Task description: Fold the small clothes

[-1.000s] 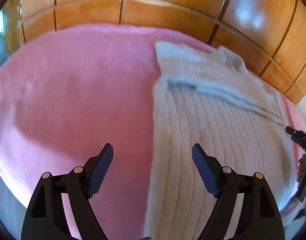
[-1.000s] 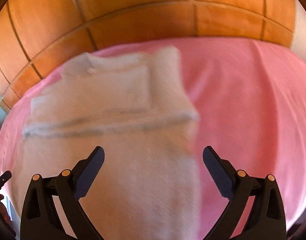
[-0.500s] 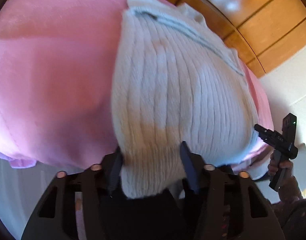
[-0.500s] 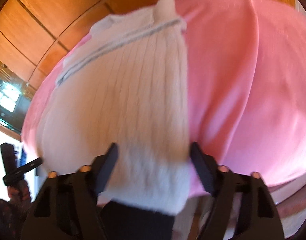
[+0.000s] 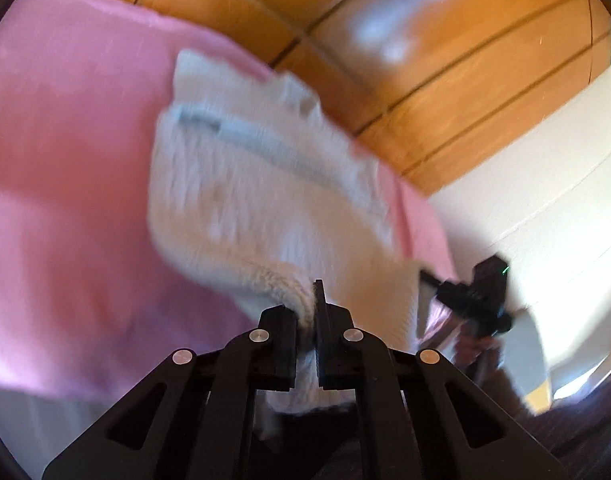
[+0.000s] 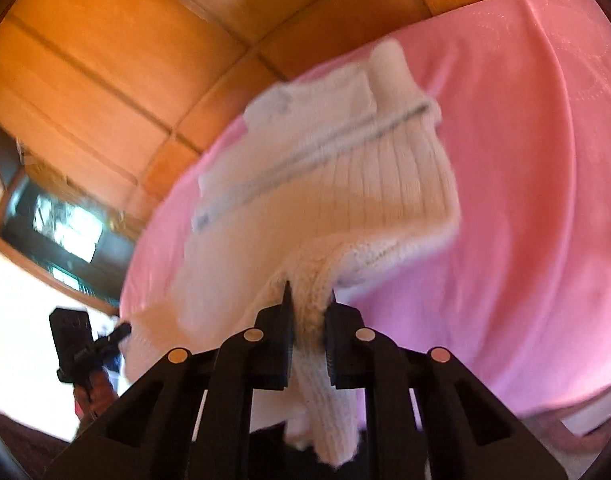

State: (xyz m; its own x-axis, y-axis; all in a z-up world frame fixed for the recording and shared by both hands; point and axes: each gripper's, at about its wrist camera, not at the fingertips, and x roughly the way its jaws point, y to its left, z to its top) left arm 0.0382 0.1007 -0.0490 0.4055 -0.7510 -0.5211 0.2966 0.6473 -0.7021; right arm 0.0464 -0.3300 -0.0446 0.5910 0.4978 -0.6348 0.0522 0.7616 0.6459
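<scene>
A white ribbed knit sweater [image 5: 241, 184] lies on a pink blanket [image 5: 65, 200], its sleeves folded across the chest. My left gripper [image 5: 307, 312] is shut on the sweater's bottom hem at its left corner and lifts it off the blanket. My right gripper [image 6: 308, 312] is shut on the hem at the sweater's [image 6: 345, 184] right corner, also raised. The hem bunches between each pair of fingers. Each view shows the other gripper at the far hem corner: the right one [image 5: 477, 296], the left one [image 6: 81, 340].
The pink blanket [image 6: 545, 200] covers the bed. A wooden panelled headboard [image 5: 385, 40] stands behind it. A white wall [image 5: 545, 200] is to the right of the bed. A dark framed window or mirror [image 6: 57, 240] is at the left.
Both grippers went from open above the sweater to shut on its bottom hem. They have lifted the hem corners up off the blanket.
</scene>
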